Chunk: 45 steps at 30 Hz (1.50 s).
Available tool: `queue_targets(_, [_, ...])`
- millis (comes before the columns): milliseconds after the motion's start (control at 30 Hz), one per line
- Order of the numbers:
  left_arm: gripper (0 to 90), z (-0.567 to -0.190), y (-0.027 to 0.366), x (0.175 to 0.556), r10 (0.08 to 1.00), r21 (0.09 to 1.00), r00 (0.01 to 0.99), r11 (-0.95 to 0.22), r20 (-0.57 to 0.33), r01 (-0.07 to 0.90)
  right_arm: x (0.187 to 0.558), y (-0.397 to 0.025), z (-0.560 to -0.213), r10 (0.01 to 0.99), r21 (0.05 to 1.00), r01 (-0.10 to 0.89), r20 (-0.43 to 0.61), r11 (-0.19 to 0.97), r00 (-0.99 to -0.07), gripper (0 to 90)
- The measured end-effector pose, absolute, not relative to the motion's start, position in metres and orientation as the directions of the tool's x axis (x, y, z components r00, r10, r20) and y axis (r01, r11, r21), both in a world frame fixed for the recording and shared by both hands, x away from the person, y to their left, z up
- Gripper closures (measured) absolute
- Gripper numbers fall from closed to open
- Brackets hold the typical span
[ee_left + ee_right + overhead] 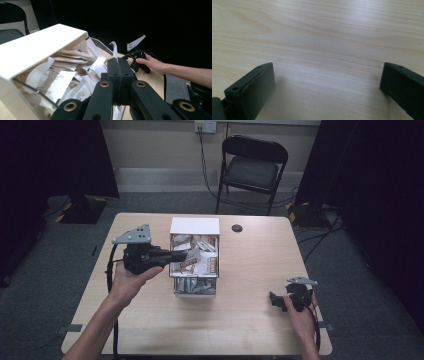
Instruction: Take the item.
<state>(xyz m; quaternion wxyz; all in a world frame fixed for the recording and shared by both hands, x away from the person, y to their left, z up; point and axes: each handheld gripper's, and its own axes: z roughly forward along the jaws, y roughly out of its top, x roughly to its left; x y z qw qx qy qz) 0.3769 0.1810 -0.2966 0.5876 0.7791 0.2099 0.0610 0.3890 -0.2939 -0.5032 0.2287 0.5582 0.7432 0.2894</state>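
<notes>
A box point(195, 226) with a white far end and clear walls stands mid-table, packed with several white and brown paper packets point(200, 265). My left gripper point(192, 254) reaches into it from the left, over the packets. In the left gripper view its jaws point(119, 61) are shut, and a thin pale packet point(115, 50) sticks up from between them beside the box's white end point(37, 45). My right gripper point(277, 301) rests low on the table near the front right corner. It stands open point(327, 82) over bare wood, nothing between its jaws.
A small black round disc point(237, 228) lies on the table point(250, 270) behind and to the right of the box. A black folding chair point(252, 167) stands beyond the far edge, with cables on the floor. The right hand and its gripper point(133, 65) lie past the box.
</notes>
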Motion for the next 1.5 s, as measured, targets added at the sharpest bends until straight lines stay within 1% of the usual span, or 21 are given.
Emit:
queue_targets(667, [90.0,-0.283,0.211,0.368,0.428,0.954,0.895,-0.193,-0.127,0.229,0.389,-0.294,-0.503,0.962,0.686,0.697,-0.016,0.209,-0.272,0.0])
queue_targets(967, [90.0,-0.280,0.233,0.369,0.477,0.958,0.868,-0.156,-0.139,0.240,0.389,-0.294,-0.503,0.962,0.686,0.697,-0.016,0.208,-0.272,0.0])
queue_targets(1500, [90.0,-0.291,0.263,0.379,0.565,0.950,0.810,-0.136,-0.160,0.282,0.389,-0.294,-0.503,0.962,0.686,0.697,-0.015,0.208,-0.272,0.0])
